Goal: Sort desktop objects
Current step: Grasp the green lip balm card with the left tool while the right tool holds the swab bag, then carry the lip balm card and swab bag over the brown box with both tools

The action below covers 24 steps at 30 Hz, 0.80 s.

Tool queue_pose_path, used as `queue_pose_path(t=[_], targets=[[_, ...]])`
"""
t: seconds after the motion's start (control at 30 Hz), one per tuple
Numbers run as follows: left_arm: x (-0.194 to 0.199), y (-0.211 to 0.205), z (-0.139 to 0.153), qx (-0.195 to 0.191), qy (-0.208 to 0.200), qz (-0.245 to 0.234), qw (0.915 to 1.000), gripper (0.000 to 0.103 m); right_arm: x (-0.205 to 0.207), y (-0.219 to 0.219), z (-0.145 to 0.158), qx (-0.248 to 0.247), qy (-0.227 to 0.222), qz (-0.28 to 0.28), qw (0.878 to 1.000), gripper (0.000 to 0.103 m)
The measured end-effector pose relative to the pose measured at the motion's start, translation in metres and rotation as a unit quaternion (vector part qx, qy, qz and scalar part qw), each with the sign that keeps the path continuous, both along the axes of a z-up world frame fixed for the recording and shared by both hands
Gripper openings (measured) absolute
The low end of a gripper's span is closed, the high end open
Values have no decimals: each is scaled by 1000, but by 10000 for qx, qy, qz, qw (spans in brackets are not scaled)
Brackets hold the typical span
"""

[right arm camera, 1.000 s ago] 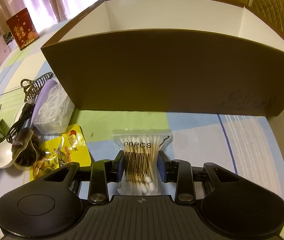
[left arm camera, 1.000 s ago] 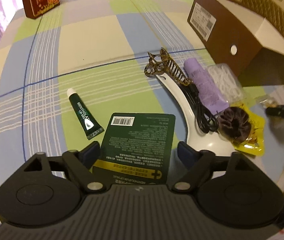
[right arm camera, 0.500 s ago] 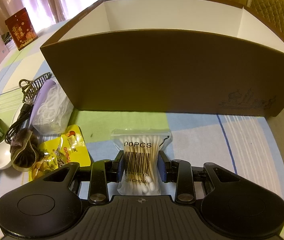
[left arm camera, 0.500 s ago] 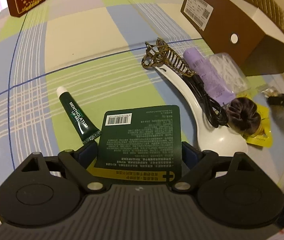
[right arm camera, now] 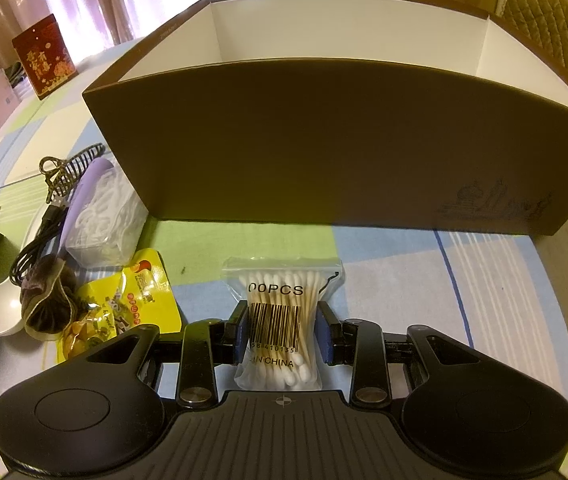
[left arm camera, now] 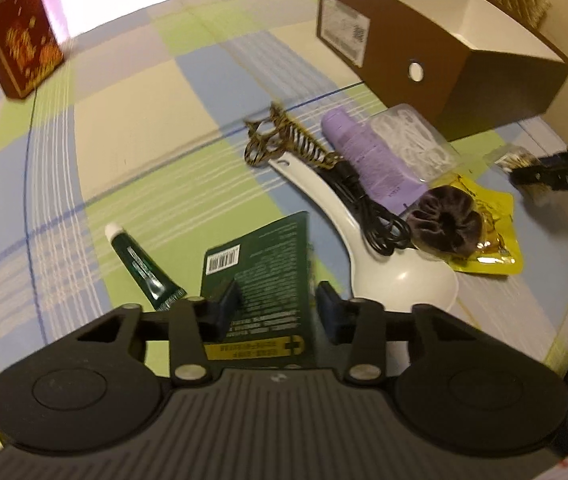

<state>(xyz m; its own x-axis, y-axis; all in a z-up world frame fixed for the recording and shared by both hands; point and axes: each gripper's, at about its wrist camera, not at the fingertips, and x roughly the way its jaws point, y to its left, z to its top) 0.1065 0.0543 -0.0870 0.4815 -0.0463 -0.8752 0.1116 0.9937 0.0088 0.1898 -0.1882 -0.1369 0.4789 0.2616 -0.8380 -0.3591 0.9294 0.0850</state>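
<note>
My left gripper (left arm camera: 280, 306) is shut on a dark green card packet (left arm camera: 262, 268), which is tilted and lifted off the cloth. A green lip balm tube (left arm camera: 142, 266) lies just left of it. My right gripper (right arm camera: 282, 330) is shut on a bag of cotton swabs (right arm camera: 282, 312), held low in front of the open brown box (right arm camera: 323, 148). The box (left arm camera: 435, 64) also shows at the far right of the left wrist view, with the right gripper (left arm camera: 555, 176) beside it.
A pile lies between the grippers: white spoon (left arm camera: 367, 240), black cable (left arm camera: 367, 208), purple tube (left arm camera: 371, 160), hair claw (left arm camera: 280, 144), brown scrunchie (left arm camera: 445, 224), yellow snack packet (left arm camera: 491, 240), clear bag of white floss picks (left arm camera: 413, 142). A red box (left arm camera: 20, 40) stands far left.
My left gripper has closed on the green packet and raised it, turning it on edge. The right gripper holds the swab bag still in front of the box.
</note>
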Motion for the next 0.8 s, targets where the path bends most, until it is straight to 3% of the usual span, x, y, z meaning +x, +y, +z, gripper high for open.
queue_pose_path(t=[0.1,0.33,0.53,0.6,0.7,0.73,0.77,0.8], targets=[[-1,-7,10,287,2,-107,9995,28,0,0,0,14,-4,3,10000,30],[-11,6,23,888,236,-125,9957,26,-1,-1,0,19,-14,10,10000,30],[-13,25,15,1011,445,38,9939,25,0,-1,0,16,-9,-5,10000,30],[-16,26,21,849,374,39,9957,25,0,-1,0,3,-14,9,10000,30],[-18,28,39,196,183,124,9996,24,0,-1,1,2,-15,-6,10000,30],[-18,31,44,-45,121,189,9997,18,0,-1,0,6,-16,-8,10000,31],[-17,35,48,-285,83,317,9991,2,0,-1,0,6,-19,-9,10000,31],[-16,42,50,-592,107,467,9971,2,0,-1,0,7,-23,-5,10000,31]])
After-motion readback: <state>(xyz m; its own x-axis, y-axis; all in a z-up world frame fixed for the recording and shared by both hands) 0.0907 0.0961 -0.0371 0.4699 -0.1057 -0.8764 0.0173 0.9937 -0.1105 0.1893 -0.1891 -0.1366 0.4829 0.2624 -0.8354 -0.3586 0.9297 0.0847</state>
